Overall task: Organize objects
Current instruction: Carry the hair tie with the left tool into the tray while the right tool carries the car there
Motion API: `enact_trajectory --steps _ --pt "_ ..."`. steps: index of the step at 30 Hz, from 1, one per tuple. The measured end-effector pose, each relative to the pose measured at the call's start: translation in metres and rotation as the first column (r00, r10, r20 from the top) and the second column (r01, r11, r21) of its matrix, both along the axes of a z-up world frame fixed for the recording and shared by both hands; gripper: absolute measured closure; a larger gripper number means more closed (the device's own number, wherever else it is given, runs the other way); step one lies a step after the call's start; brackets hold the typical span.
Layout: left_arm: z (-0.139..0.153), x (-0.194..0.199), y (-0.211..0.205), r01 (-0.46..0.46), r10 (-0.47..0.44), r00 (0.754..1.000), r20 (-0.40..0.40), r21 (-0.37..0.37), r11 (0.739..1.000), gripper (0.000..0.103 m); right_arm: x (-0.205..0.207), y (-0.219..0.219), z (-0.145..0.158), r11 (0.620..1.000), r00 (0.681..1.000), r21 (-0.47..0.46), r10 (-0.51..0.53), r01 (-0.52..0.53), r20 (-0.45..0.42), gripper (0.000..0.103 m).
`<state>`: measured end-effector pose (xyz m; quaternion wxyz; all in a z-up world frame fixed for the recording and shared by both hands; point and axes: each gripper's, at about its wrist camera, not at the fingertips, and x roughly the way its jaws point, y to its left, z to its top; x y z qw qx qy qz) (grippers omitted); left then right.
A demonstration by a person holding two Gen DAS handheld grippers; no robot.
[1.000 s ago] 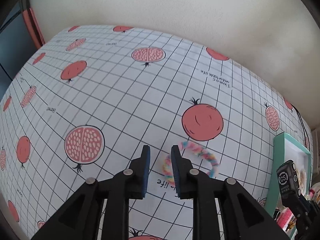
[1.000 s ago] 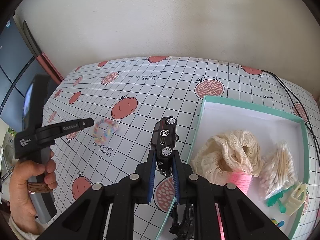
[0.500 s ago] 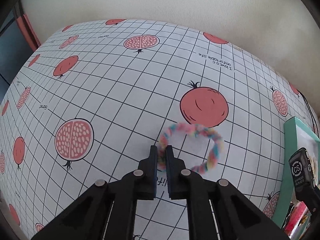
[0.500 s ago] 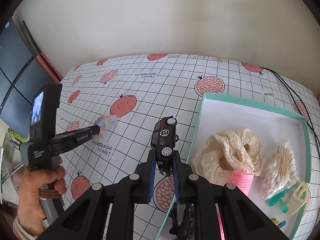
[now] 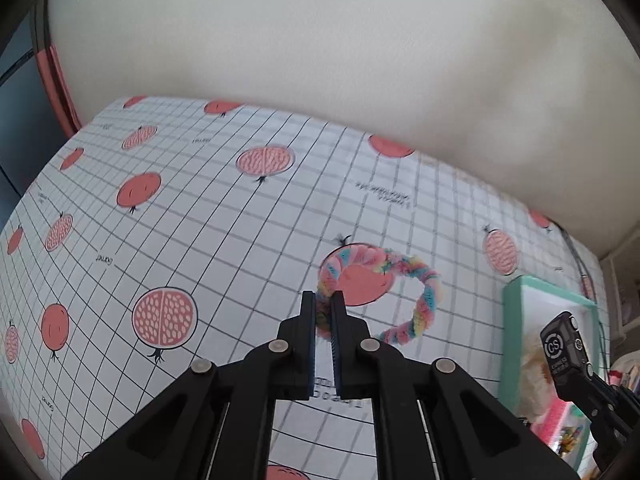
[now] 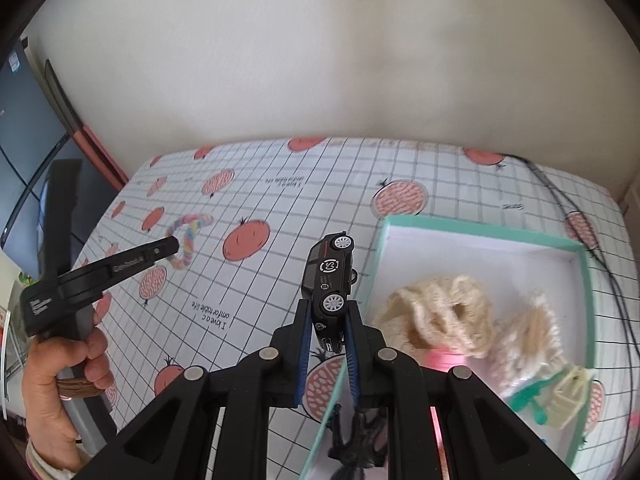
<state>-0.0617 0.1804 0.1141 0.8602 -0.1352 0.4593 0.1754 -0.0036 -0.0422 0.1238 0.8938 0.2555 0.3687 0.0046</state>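
My left gripper (image 5: 323, 304) is shut on a fuzzy rainbow hair tie (image 5: 416, 280), pinching its near left side and holding the loop off the pomegranate-print tablecloth (image 5: 200, 240). In the right wrist view the same hair tie (image 6: 188, 236) hangs from the left gripper's fingertips (image 6: 168, 246), which a person's hand (image 6: 60, 392) holds. My right gripper (image 6: 329, 320) is shut on a black toy car (image 6: 330, 276), nose up, just left of the teal box (image 6: 480, 230). The car (image 5: 560, 350) also shows at the right edge of the left wrist view.
The teal box holds a cream lace scrunchie (image 6: 436, 316), a bag of cotton swabs (image 6: 528, 340), a pink item, hair clips (image 6: 568, 394) and a dark object by its near wall. A black cable (image 6: 608, 276) runs along its right side. A wall bounds the table's far edge.
The left jaws closed on the hair tie, then lifted it off the cloth. The right gripper with the car shifted slightly toward the box.
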Motion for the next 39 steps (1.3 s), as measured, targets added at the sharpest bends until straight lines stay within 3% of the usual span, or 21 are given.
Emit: enact_trajectory --steps 3,11,16,25,33,36,39 --pt "0.018 -0.001 -0.019 0.049 -0.049 0.998 0.032 -0.012 0.999 0.097 -0.014 -0.012 0.009 1.000 1.000 -0.006 -0.029 0.029 0.007 0.086" --pt "0.056 -0.003 -0.099 0.205 -0.207 0.977 0.044 0.047 0.978 0.096 -0.059 -0.044 0.028 0.994 0.995 -0.030 -0.103 0.103 0.002 0.086" --pt "0.064 -0.014 -0.142 0.294 -0.293 0.955 0.038 -0.009 0.956 0.096 -0.092 -0.056 0.029 0.990 0.990 -0.042 -0.139 0.138 -0.024 0.086" --pt "0.029 -0.052 -0.194 0.390 -0.389 0.919 -0.061 -0.006 0.921 0.096 -0.149 -0.062 0.018 0.981 0.979 -0.045 -0.191 0.188 -0.064 0.086" --pt "0.012 -0.079 -0.212 0.431 -0.425 0.900 -0.095 0.054 0.901 0.096 -0.164 -0.050 -0.008 0.981 0.973 -0.094 -0.181 0.169 -0.143 0.086" --pt "0.003 -0.080 -0.215 0.435 -0.432 0.896 -0.102 0.011 0.900 0.096 -0.164 -0.050 -0.018 0.983 0.971 -0.109 -0.167 0.150 -0.173 0.086" --pt "-0.009 -0.079 -0.220 0.439 -0.433 0.892 -0.130 0.016 0.898 0.096 -0.160 -0.051 -0.028 0.982 0.965 -0.124 -0.167 0.144 -0.203 0.086"
